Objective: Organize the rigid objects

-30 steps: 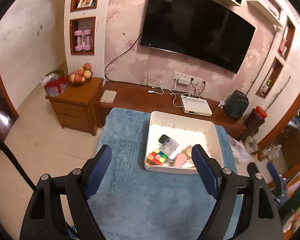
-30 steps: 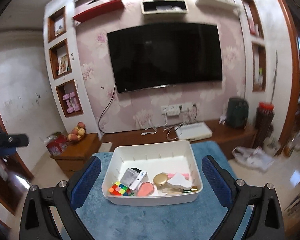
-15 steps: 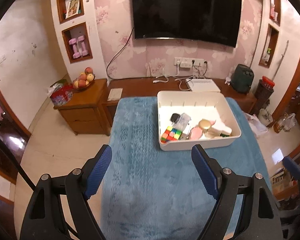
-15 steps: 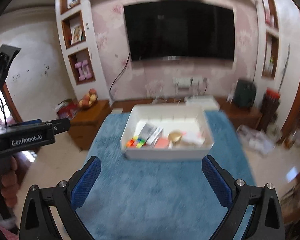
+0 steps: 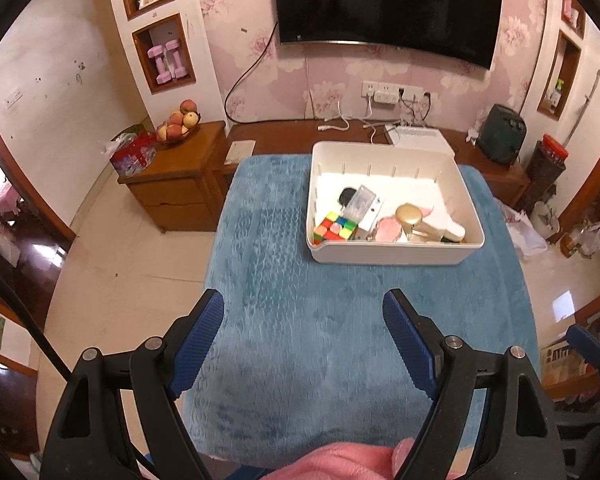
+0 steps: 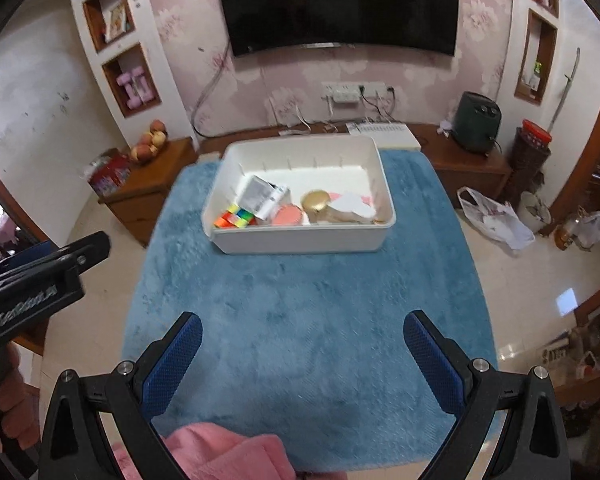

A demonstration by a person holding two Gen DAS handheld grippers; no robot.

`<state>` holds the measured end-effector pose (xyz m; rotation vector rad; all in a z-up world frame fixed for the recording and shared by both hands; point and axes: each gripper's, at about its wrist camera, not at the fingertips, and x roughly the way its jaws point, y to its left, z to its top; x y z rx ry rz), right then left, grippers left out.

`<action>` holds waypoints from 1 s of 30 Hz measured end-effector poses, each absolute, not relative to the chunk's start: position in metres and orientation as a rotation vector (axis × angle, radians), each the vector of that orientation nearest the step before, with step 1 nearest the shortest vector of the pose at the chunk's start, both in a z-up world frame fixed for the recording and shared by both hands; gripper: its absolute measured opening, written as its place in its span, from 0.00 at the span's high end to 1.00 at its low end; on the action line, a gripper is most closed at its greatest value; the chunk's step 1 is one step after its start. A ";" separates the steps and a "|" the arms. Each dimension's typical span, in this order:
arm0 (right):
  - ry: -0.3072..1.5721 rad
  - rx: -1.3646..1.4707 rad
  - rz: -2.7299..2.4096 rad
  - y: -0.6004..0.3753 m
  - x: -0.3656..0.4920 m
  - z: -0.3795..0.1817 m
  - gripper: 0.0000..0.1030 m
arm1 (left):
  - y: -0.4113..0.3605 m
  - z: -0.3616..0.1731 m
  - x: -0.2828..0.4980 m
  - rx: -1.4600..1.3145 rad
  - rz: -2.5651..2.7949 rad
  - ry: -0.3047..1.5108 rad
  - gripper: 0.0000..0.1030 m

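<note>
A white bin [image 5: 392, 255] stands at the far end of a blue-covered table [image 5: 300, 320]; it also shows in the right wrist view [image 6: 300, 242]. Inside lie a colourful puzzle cube [image 5: 335, 227], a clear case [image 5: 360, 202], a pink round item [image 5: 388, 230], a gold-capped bottle [image 5: 410, 216] and other small things. My left gripper [image 5: 303, 334] is open and empty, well short of the bin. My right gripper [image 6: 298, 354] is open and empty, also over the near part of the table.
A wooden side cabinet [image 5: 176, 176] with a fruit bowl [image 5: 178, 124] stands left of the table. A low TV bench [image 5: 284, 138] with cables and a white box lies behind. A pink sleeve [image 6: 220, 454] is at the near edge. Bags sit on the floor at right [image 6: 496, 218].
Both grippers have drawn back and risen from the bin, so it looks smaller and farther. The left gripper's body now shows at the left edge of the right wrist view.
</note>
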<state>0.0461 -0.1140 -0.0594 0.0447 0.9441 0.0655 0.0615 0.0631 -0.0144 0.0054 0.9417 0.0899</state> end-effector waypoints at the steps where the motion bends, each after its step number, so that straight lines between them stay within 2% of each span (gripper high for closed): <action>1: 0.958 0.045 0.061 -0.116 0.048 -0.062 0.02 | 0.060 -0.017 0.060 0.014 0.089 0.950 0.18; 12: 1.069 0.047 0.013 -0.135 0.055 -0.080 0.02 | 0.049 -0.023 0.049 0.023 0.105 0.958 0.18; 20: 1.065 -0.019 0.030 -0.127 0.053 -0.079 0.02 | 0.048 -0.027 0.049 0.006 0.127 0.969 0.18; 25: 1.065 -0.027 0.050 -0.125 0.054 -0.079 0.00 | 0.047 -0.034 0.051 0.010 0.128 1.009 0.06; 30: 1.068 -0.020 0.052 -0.125 0.055 -0.080 0.00 | 0.048 -0.036 0.053 0.000 0.125 1.025 0.02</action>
